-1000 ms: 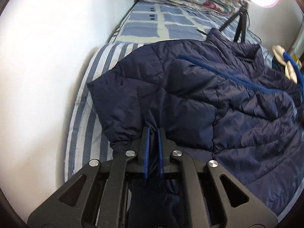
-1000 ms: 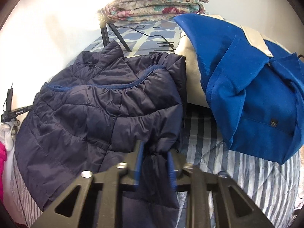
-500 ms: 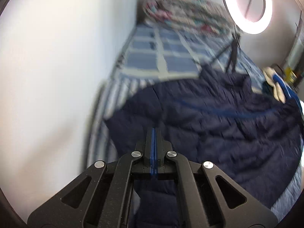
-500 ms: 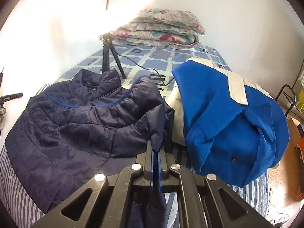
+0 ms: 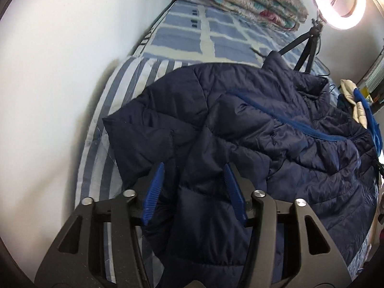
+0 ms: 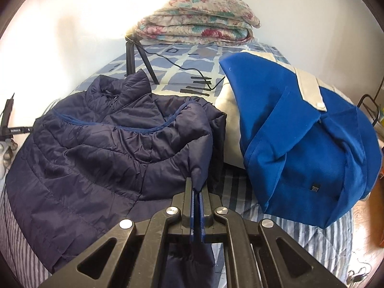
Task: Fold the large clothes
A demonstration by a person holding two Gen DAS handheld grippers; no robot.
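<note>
A navy puffer jacket [image 5: 276,129] lies spread on the striped bed [image 5: 124,91], collar toward the far end. My left gripper [image 5: 194,170] is open, its blue pads [image 5: 154,189] on either side of a sleeve that lies loose between them. In the right wrist view the same jacket [image 6: 100,148] fills the left half. My right gripper [image 6: 197,189] is shut on the jacket's other sleeve, which is pulled up into a ridge at the pads.
A blue and cream garment [image 6: 300,139] is heaped on the bed's right side. A folded floral quilt [image 6: 199,24] sits at the far end. A ring light [image 5: 338,2] on a tripod [image 6: 134,57] stands on the bed, its cable [image 6: 192,69] trailing. A white wall [image 5: 48,96] borders the left.
My left gripper was shut on a sleeve and has opened, letting it go. My right gripper closed tighter on its sleeve and lifted it.
</note>
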